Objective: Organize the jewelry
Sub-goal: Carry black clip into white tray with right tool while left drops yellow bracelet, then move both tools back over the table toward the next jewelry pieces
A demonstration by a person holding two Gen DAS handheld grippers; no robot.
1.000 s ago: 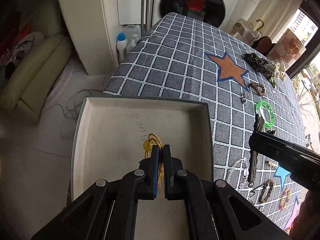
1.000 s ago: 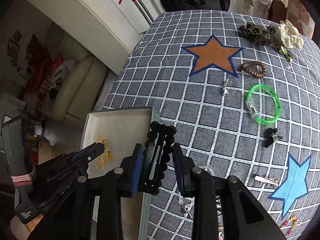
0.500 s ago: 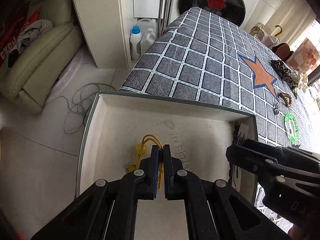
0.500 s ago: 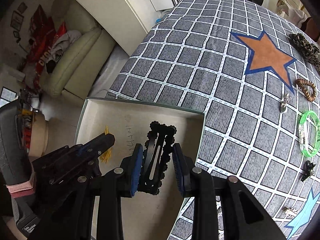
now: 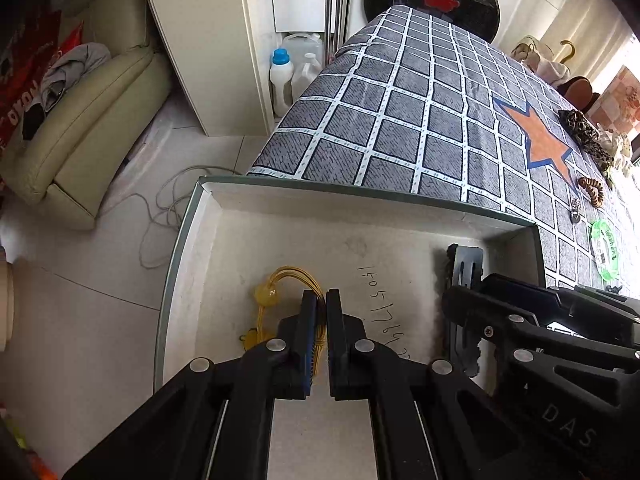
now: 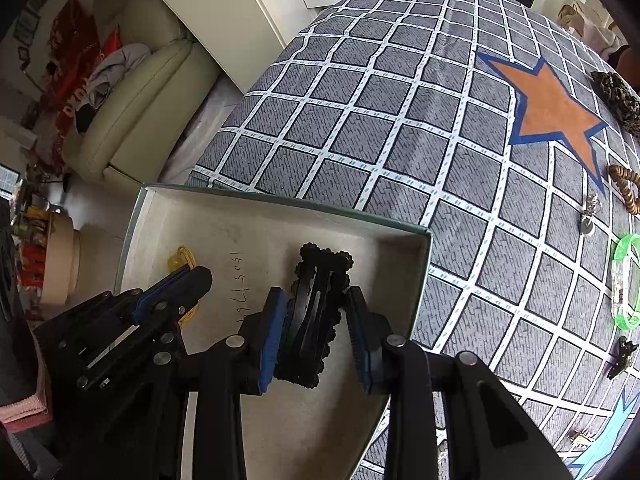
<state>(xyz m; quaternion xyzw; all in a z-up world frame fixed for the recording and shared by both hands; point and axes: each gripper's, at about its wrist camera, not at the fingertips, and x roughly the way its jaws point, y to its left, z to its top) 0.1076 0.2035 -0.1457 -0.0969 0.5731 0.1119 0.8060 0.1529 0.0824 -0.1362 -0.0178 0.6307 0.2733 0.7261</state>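
Observation:
A shallow grey-white box (image 5: 360, 196) (image 6: 280, 204) sits at the near edge of the checked table. My left gripper (image 5: 321, 300) is shut on a yellow cord bracelet with a bead (image 5: 280, 284), low over the box floor; it also shows in the right wrist view (image 6: 182, 258). My right gripper (image 6: 316, 312) holds a black scalloped hair clip (image 6: 316, 300) between its pads, inside the box near the right wall. The clip (image 5: 464, 264) shows in the left wrist view beside my right gripper (image 5: 460, 304).
On the checked cloth to the right lie a green bangle (image 6: 626, 280), a brown beaded bracelet (image 6: 626, 188), a small silver charm (image 6: 590, 212), a black clip (image 6: 622, 354) and a leopard scrunchie (image 6: 618, 98). The box overhangs the floor; a sofa (image 5: 92, 120) stands left.
My right gripper has carried the black hair clip leftwards from over the cloth into the box and lowered it. My left gripper has stayed shut on the yellow bracelet in the box.

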